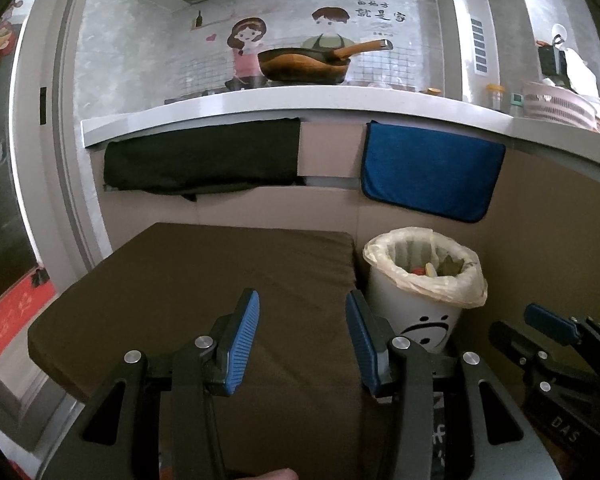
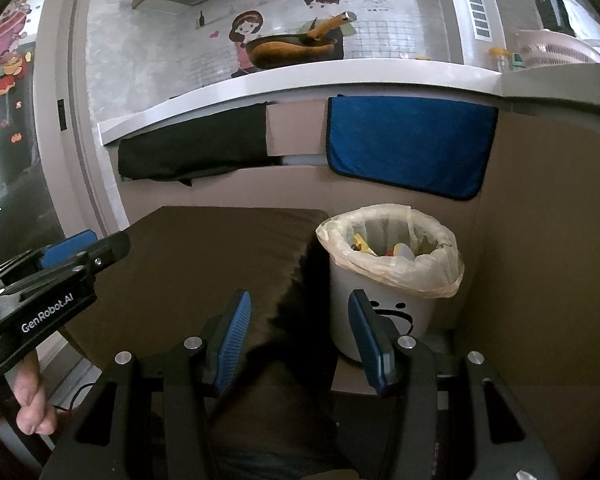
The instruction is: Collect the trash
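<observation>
A white trash bin (image 1: 416, 320) with a frowning face and a pale bag liner (image 2: 388, 268) stands on the floor at the right end of a brown mat (image 1: 200, 280). Several scraps of trash (image 1: 436, 268) lie inside it, yellow, red and white ones among them. My left gripper (image 1: 301, 296) hovers open over the mat, just left of the bin, with nothing between its blue pads. My right gripper (image 2: 299, 296) is open and empty too, its right finger in front of the bin's face. Each gripper shows in the other's view: the right gripper (image 1: 540, 326) and the left gripper (image 2: 96, 244).
A white counter (image 1: 260, 108) runs across the back with a wok (image 1: 304, 64) on it. A black cloth (image 1: 204, 156) and a blue towel (image 1: 432, 168) hang from its edge. Cardboard walls (image 2: 540, 260) box in the bin. A hand (image 2: 28, 400) holds the left gripper's handle. A dark shape (image 2: 296, 360) lies beside the mat.
</observation>
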